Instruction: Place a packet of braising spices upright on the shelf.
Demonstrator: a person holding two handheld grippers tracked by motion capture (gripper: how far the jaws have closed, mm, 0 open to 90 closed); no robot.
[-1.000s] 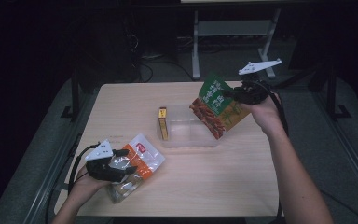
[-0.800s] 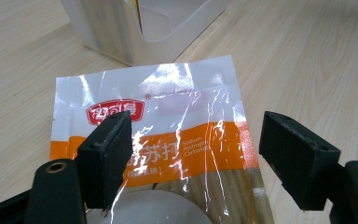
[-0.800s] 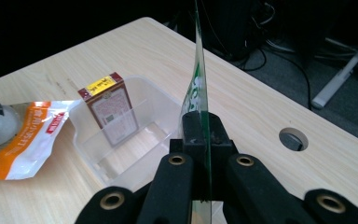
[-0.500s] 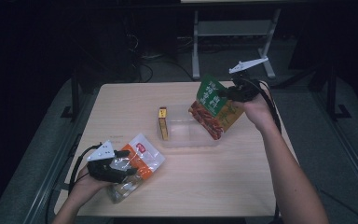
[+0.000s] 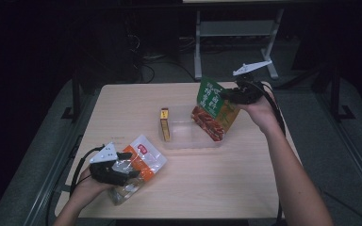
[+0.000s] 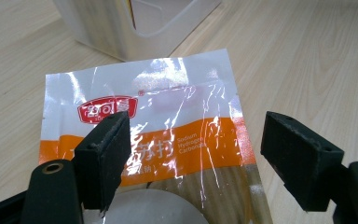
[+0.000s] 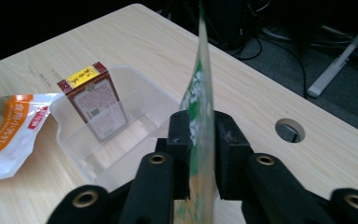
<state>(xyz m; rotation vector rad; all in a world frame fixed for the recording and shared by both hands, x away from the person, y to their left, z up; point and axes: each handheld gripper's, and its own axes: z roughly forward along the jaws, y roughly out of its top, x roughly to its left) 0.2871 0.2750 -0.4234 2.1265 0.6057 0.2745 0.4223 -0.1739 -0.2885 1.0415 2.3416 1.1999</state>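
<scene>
Near the front-left corner of the table (image 5: 226,188), the left gripper (image 5: 118,170) sat low over the orange-and-white sodium carbonate pouch (image 5: 139,165), its 2 jaws spread wide apart and closed on nothing. In the left gripper view the pouch (image 6: 158,135) lay flat directly ahead of and beneath the jaws, its long axis running away from them toward the clear plastic bin (image 6: 135,23), so the pads straddled the width of the clear lower end. Farther back, at the middle of the table, the bin (image 5: 188,134) held 1 small red-and-yellow box (image 5: 165,123) standing upright against its left wall. Beyond it, toward the back-right, the right gripper (image 5: 228,96) was clamped on the upper edge of the green-and-red snack bag (image 5: 214,110), which hung tilted with its bottom corner at the bin's right end. Seen along the right gripper's own jaws, the bag (image 7: 200,116) stood edge-on between the closed pads, and the bin (image 7: 121,140) lay below and ahead. Lowering it into the bin looked like the right hand's job, that hand being much nearer.
</scene>
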